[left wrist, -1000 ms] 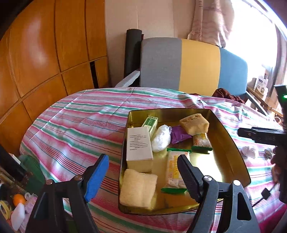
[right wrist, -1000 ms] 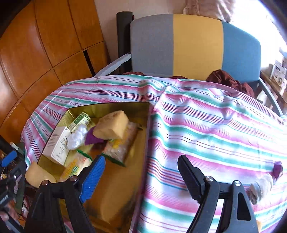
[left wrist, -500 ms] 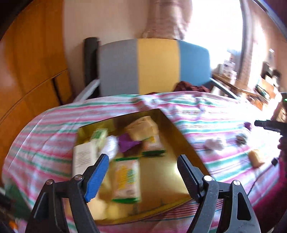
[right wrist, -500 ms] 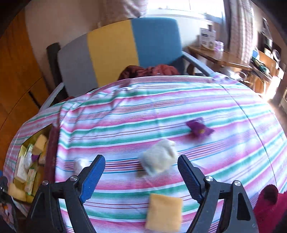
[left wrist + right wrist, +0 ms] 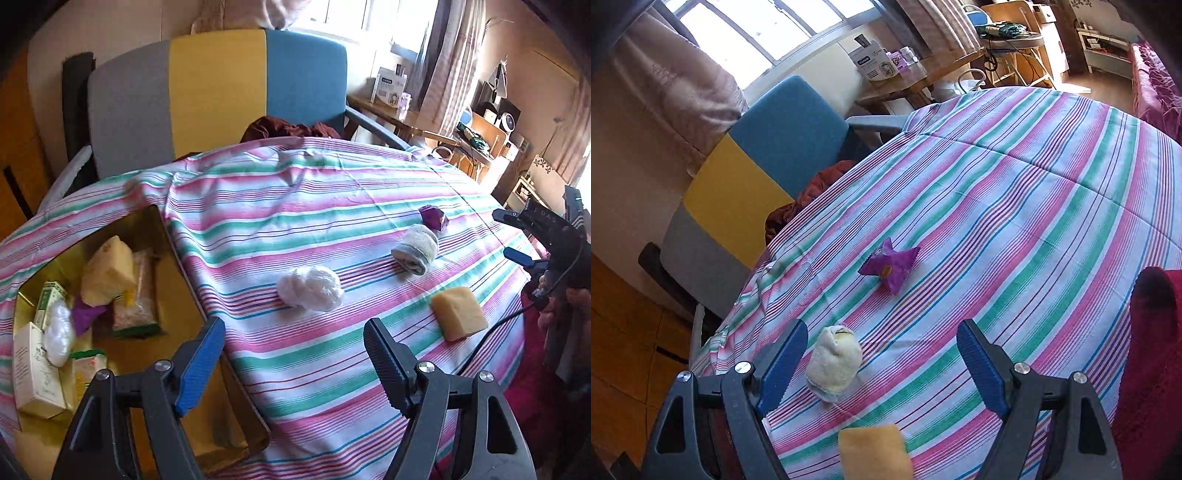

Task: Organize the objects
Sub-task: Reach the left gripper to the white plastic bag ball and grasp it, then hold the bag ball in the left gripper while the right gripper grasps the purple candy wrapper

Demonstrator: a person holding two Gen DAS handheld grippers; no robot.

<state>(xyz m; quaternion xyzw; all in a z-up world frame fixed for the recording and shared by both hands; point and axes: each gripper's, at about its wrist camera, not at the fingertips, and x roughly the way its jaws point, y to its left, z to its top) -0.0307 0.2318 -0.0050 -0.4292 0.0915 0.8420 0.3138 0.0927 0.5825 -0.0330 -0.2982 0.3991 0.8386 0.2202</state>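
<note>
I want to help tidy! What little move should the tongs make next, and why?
Probably lower the right tongs onto the rolled cloth. They stand open and empty, the cloth lies loose on the striped tablecloth between the tips, and similar things already sit in the gold tray.

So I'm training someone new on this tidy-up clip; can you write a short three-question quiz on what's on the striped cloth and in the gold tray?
1. True or false: the purple packet on the cloth touches the rolled cloth.
2. Which loose item lies nearest the gold tray? A) white plastic wad B) yellow sponge C) purple packet
3. Fill in: the left gripper holds ____ between its fingers.

Key:
1. False; striped cloth shows between them.
2. A
3. Nothing; its jaws are closing slightly over bare cloth. The right gripper is open and empty too.
</note>
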